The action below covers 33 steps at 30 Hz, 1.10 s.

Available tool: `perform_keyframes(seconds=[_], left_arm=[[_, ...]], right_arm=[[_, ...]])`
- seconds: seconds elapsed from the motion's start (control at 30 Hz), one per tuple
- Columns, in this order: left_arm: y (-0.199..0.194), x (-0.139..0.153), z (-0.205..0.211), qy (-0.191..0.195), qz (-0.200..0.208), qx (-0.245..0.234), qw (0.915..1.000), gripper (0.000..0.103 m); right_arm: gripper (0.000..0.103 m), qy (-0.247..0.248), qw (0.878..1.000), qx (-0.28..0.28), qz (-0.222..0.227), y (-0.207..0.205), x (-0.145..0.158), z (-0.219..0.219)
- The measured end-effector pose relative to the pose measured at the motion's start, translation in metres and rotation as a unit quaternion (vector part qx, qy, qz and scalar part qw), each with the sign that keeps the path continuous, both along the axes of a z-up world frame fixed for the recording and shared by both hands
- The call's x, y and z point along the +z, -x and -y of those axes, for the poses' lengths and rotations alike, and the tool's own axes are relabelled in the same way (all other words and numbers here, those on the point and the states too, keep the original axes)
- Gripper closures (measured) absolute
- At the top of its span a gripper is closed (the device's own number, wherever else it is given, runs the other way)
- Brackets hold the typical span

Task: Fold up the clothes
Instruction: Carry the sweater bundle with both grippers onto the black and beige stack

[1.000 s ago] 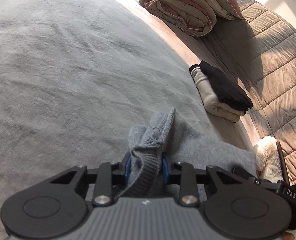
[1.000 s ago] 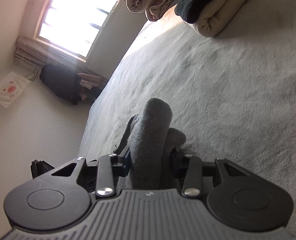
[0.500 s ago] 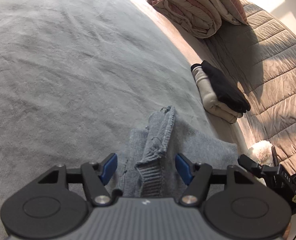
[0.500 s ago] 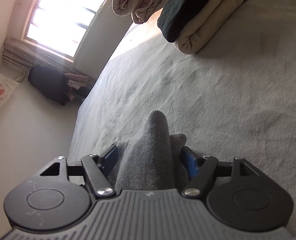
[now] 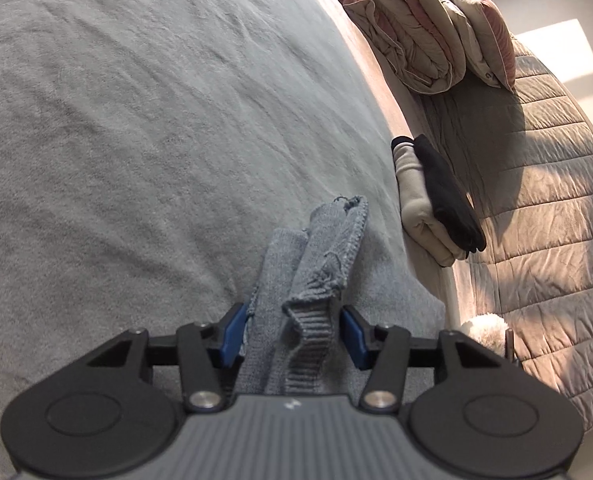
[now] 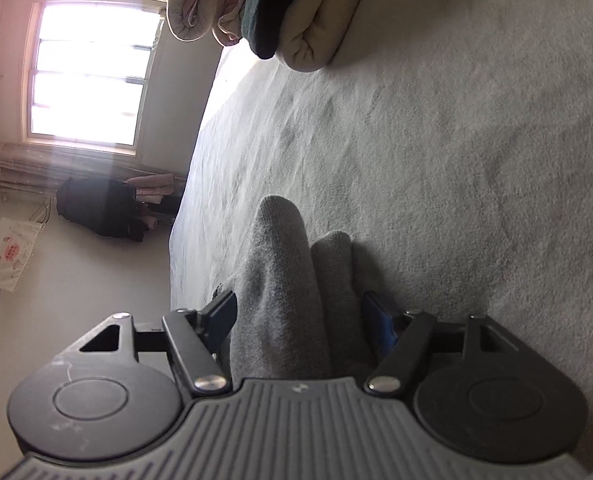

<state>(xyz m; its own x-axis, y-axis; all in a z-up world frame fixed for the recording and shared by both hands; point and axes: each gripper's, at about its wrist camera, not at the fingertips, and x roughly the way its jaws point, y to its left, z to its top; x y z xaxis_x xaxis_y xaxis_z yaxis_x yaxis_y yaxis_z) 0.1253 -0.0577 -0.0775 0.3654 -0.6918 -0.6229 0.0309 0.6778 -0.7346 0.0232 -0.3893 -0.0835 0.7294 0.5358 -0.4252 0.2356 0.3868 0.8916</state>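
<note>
Grey knit sweater point(image 5: 316, 264), soft and limp, is being straddled loosely by the half-closing left gripper point(image 5: 292, 330) and opening right gripper point(image 6: 300, 316); the ribbed hem at twelve o'clock is judged best gripped.

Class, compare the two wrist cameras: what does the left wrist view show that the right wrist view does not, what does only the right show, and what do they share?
Only the left wrist view shows the quilted brown cover, a white fluffy item and the grey knit garment's frayed ribbed edge.

Only the right wrist view shows the window, a dark bundle against the wall and a white printed bag.

Both show the grey bedspread, the folded beige and black clothes, the rolled duvet, and grey knit fabric between a gripper's blue pads, left gripper and right gripper.
</note>
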Motion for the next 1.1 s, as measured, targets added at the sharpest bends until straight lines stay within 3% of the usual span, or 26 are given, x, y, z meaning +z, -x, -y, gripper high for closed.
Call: perform_keyframes(seconds=[0.1, 0.13, 0.2, 0.23, 0.5, 0.73, 0.93, 1.1], left_arm=[[0.002, -0.004, 0.000, 0.016, -0.013, 0.015, 0.9997, 0.066], [0.002, -0.007, -0.001, 0.028, -0.022, 0.025, 0.9990, 0.069], [0.006, -0.007, -0.003, 0.046, -0.030, 0.046, 0.9974, 0.073], [0.008, -0.004, -0.002, 0.049, -0.027, 0.051, 0.9971, 0.074], [0.008, 0.039, 0.041, 0.049, 0.011, 0.055, 0.9972, 0.076], [-0.030, 0.081, 0.096, 0.075, 0.040, 0.053, 0.9949, 0.076], [-0.066, 0.107, 0.160, 0.095, 0.062, 0.044, 0.9926, 0.076], [-0.101, 0.109, 0.205, 0.117, 0.070, 0.044, 0.9897, 0.076]], right_arm=[[0.030, 0.048, 0.999, 0.014, 0.013, 0.000, 0.003, -0.012], [0.043, 0.057, 0.998, 0.015, 0.013, 0.000, 0.003, -0.015], [0.059, 0.021, 1.000, 0.004, 0.007, 0.001, -0.003, -0.013], [0.062, -0.004, 1.000, -0.006, 0.003, 0.002, -0.006, -0.010], [0.064, -0.005, 0.999, -0.033, 0.028, 0.001, 0.039, 0.012], [0.065, -0.048, 0.996, -0.051, 0.061, -0.035, 0.081, 0.075], [0.065, -0.014, 0.995, -0.054, 0.076, -0.079, 0.114, 0.134], [0.065, 0.035, 0.993, -0.049, 0.099, -0.118, 0.139, 0.173]])
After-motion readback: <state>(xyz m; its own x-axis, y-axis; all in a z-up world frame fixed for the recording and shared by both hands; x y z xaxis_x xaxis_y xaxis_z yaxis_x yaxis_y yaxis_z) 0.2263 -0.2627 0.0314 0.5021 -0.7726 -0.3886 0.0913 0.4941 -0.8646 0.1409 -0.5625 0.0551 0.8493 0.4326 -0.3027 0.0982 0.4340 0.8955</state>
